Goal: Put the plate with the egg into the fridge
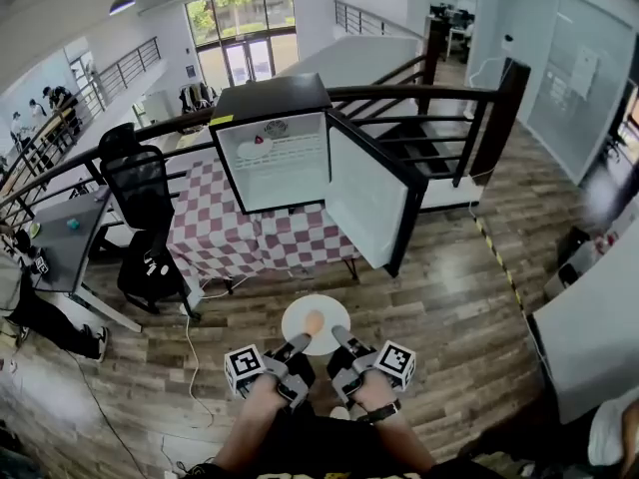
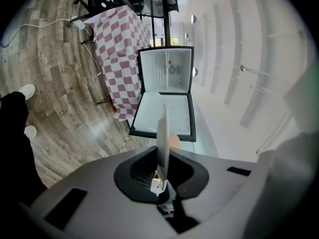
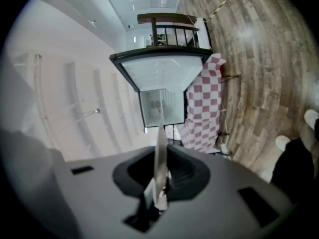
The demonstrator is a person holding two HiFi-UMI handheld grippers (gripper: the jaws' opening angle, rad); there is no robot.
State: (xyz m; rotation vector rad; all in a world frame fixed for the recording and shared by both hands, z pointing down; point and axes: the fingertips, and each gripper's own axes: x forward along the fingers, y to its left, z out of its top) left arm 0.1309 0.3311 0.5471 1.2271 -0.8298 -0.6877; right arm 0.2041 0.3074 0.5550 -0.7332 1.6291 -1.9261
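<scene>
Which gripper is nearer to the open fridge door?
Right. The right gripper grips the plate below the door; the left gripper grips it further left.

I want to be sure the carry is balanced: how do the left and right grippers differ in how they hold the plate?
The left gripper pinches the near-left rim of the plate; the right gripper pinches its near-right rim. The egg peeks past the plate in the left gripper view, but not in the right gripper view. Both are shut on the rim and face the open fridge.
</scene>
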